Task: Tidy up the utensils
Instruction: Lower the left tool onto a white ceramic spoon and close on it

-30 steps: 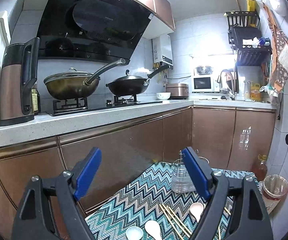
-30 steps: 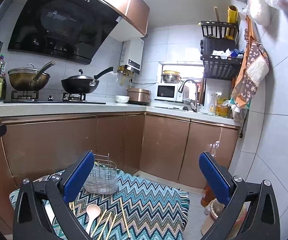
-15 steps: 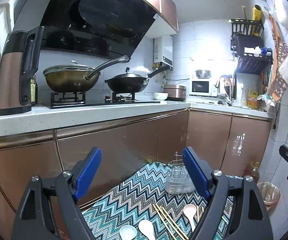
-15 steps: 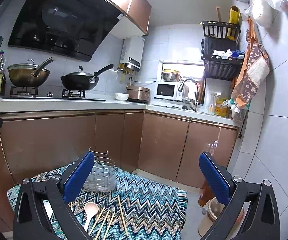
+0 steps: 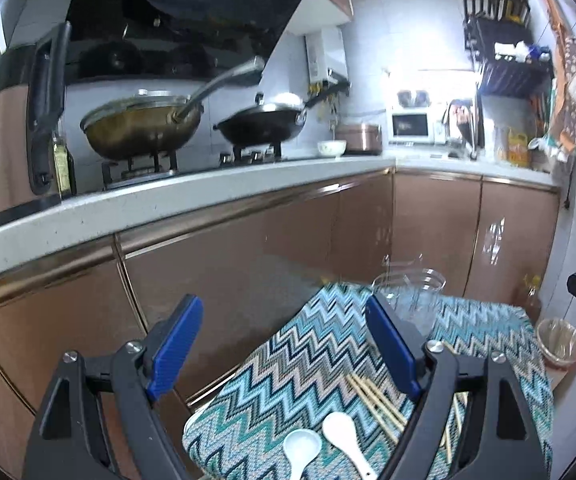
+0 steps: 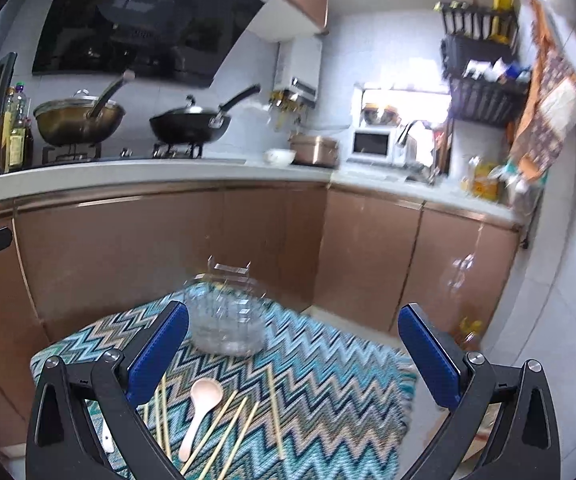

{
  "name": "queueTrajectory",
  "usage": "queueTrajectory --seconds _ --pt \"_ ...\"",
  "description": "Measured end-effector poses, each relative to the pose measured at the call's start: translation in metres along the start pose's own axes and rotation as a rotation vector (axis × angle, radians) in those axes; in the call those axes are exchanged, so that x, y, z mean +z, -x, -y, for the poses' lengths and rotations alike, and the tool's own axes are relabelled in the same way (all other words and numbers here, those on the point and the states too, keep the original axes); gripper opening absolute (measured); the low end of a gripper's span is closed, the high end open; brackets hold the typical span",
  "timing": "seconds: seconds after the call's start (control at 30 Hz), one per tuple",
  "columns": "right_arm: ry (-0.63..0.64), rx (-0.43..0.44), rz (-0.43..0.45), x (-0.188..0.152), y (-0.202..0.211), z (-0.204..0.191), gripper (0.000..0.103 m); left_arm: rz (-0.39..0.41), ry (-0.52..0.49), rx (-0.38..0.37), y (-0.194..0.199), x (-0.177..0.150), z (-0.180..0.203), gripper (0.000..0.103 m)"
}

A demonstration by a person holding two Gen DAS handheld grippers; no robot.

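Lying low in frame on the zigzag cloth, chopsticks and spoons flank a clear holder, while the left gripper and right gripper hover wide open, empty.

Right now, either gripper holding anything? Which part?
Nothing held. Left gripper and right gripper are both open and empty, above the cloth; spoons and chopsticks lie loose on it.
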State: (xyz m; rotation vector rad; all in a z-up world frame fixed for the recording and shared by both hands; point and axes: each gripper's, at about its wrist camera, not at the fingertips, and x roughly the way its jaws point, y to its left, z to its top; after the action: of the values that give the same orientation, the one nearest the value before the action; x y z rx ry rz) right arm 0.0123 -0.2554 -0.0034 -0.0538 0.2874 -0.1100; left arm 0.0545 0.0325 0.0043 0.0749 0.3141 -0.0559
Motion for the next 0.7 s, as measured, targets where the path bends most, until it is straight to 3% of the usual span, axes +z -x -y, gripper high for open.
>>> queueTrajectory --seconds 0.37,0.7 --pt "-0.04 0.142 -0.188 -0.028 -0.06 -0.003 0.102 -0.19 0.043 -0.038 -0.049 -0.031 -0.021 0.083" --pt "-0.063 0.23 -0.333 -0.049 -0.098 -0.001 0.083 -0.305 0.074 -0.107 -0.08 -0.052 -0.025 0.083"
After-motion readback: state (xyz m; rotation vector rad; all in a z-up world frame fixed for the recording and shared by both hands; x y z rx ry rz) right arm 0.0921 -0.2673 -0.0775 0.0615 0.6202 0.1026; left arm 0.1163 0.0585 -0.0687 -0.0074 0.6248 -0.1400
